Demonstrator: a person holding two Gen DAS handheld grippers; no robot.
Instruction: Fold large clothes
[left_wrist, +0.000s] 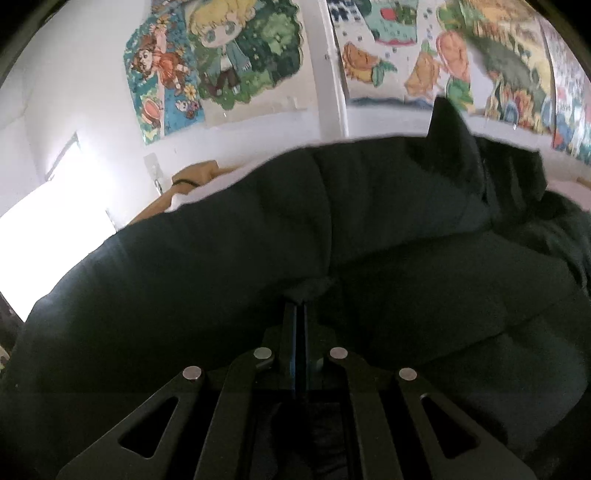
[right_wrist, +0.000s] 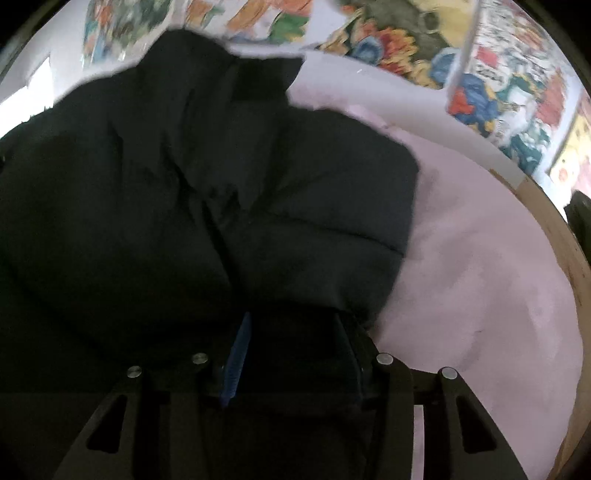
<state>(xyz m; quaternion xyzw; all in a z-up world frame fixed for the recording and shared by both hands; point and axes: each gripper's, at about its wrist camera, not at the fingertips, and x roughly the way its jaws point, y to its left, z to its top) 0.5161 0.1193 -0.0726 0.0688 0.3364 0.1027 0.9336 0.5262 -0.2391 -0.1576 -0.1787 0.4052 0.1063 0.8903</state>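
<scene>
two grippers meet the dark padded jacket (right_wrist: 207, 177) on the pink sheet (right_wrist: 480, 266): my left gripper (left_wrist: 300, 314) pinches a bunched fold, my right gripper (right_wrist: 295, 325) stands apart with jacket fabric between its fingers.

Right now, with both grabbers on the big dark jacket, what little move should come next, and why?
Probably lay the pinched edge down. The left gripper is shut on a bunched bit of the dark jacket. The right gripper has fabric between its parted fingers, but whether they press on it I cannot tell. The jacket looks puffy and uneven on the pink sheet, so setting it flat and smoothing seems wise.
</scene>
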